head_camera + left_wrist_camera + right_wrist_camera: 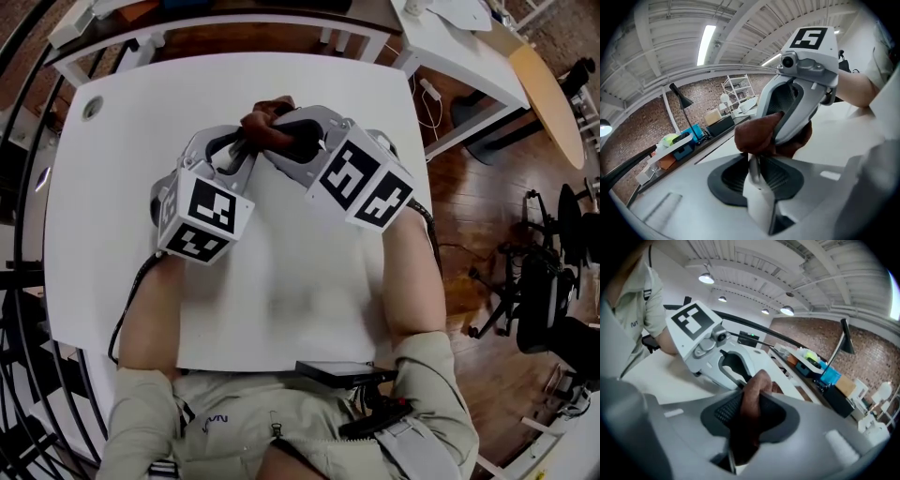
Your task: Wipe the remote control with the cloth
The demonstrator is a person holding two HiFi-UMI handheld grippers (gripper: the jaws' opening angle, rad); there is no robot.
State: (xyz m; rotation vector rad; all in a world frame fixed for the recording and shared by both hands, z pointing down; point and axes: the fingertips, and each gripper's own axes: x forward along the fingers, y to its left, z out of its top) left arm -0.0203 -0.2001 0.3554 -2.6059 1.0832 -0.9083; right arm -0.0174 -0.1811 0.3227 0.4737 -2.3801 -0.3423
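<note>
Both grippers meet above the far middle of the white table (309, 291). My right gripper (284, 134) is shut on a bunched brown cloth (266, 123), which fills its pads in the right gripper view (751, 401). My left gripper (240, 145) is shut on a thin white remote control (757, 194), held edge-on between its dark pads. The cloth (761, 133) presses on the remote's far end, with the right gripper (801, 89) behind it. In the head view the remote is hidden by the grippers and the cloth.
A black device (334, 371) lies at the table's near edge by the person's lap. A round cable hole (91, 107) is at the far left corner. A second white desk (459, 42) stands at the back right, and wooden floor to the right.
</note>
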